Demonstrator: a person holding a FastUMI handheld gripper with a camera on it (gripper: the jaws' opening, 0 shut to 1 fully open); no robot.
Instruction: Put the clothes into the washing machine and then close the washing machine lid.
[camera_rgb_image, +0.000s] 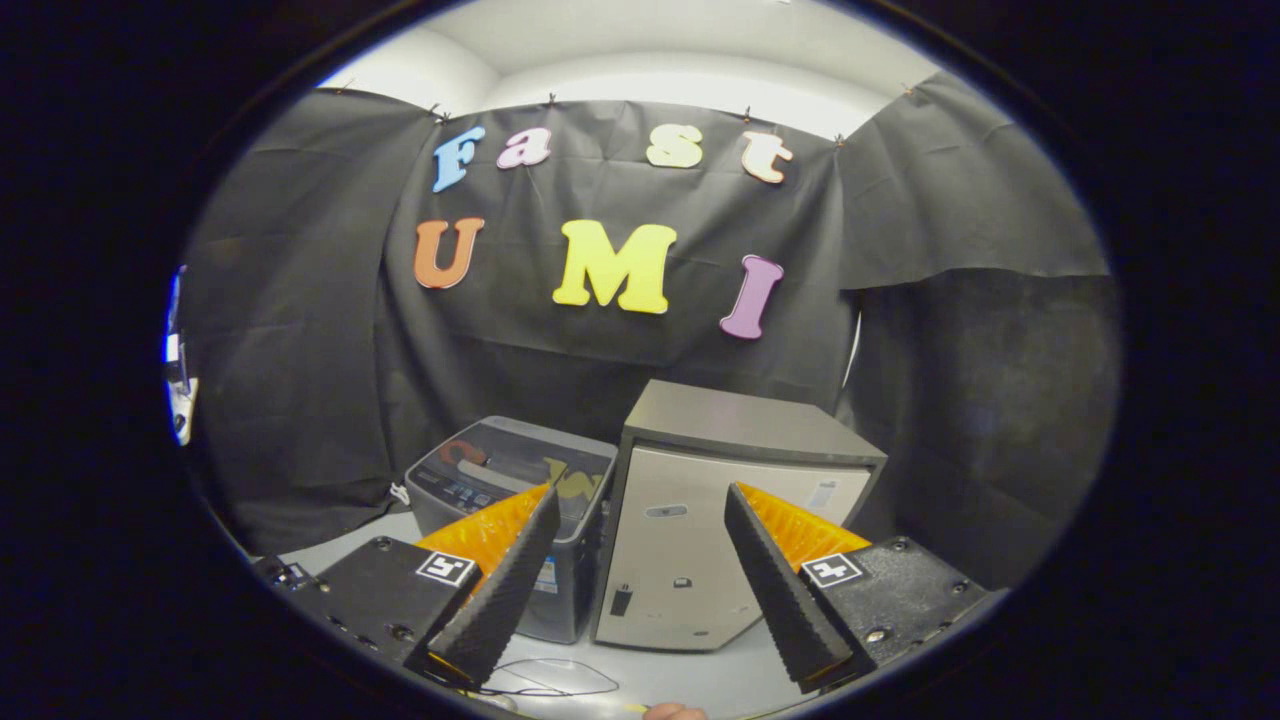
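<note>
Gripper view looks level across a pale table (700, 675) toward the booth's black cloth wall. The gripper (640, 530) has its two fingers (505, 580) spread wide apart, with nothing between them and nothing touching either one. They hang in the air above the table's near part.

Beyond the fingers stand two boxes side by side on the table. The washer (505, 480), a small grey top-loading machine, sits behind the left finger, which hides part of its front. Its lid (520, 462) is dark and see-through and lies flat and closed over the top, with a control strip along its near left edge. Just to the right of the washer, almost touching it, stands a taller cabinet (720, 520) with a dark top and a light front door; it shows through the gap between the fingers, and the right finger covers its lower right corner.

A thin dark wire (555, 685) loops on the table just below the left finger. A fingertip (675, 712) of a person shows at the very bottom, below the gap.
</note>
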